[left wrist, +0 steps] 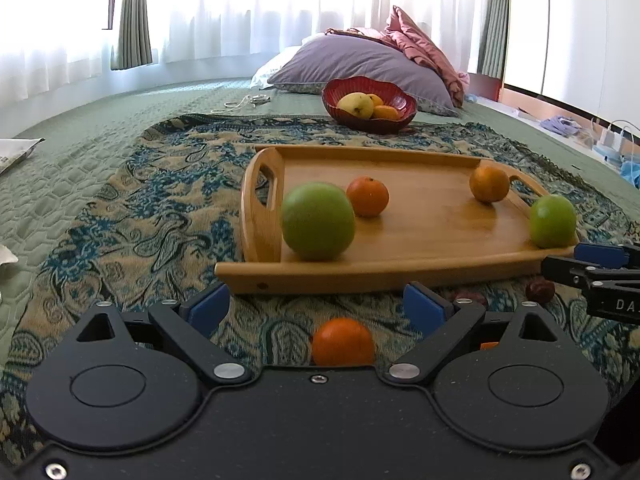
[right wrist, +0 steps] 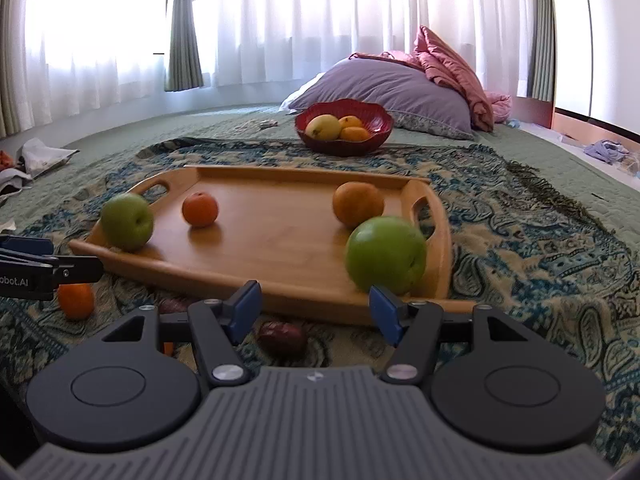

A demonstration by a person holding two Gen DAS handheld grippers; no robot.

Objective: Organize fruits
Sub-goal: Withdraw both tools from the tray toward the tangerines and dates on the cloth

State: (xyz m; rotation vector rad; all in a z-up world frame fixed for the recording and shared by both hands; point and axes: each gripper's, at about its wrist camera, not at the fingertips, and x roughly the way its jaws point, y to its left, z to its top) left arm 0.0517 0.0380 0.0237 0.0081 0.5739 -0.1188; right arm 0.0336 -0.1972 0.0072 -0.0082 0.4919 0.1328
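Lying on the patterned woven throw [left wrist: 132, 216], a loose orange [left wrist: 343, 342] is framed between the spread, empty jaws of the left gripper [left wrist: 316, 306]. A dark wrinkled fruit [right wrist: 282, 338] is seen between the open, empty jaws of the right gripper [right wrist: 316, 312]. Beyond, the raised near rim of the smooth wooden tray [left wrist: 360, 276] is met; 2 green apples and 2 oranges are carried inside. Farthest, a scalloped red bowl [right wrist: 344, 128] of fruit is set before a pillow [right wrist: 384, 92].
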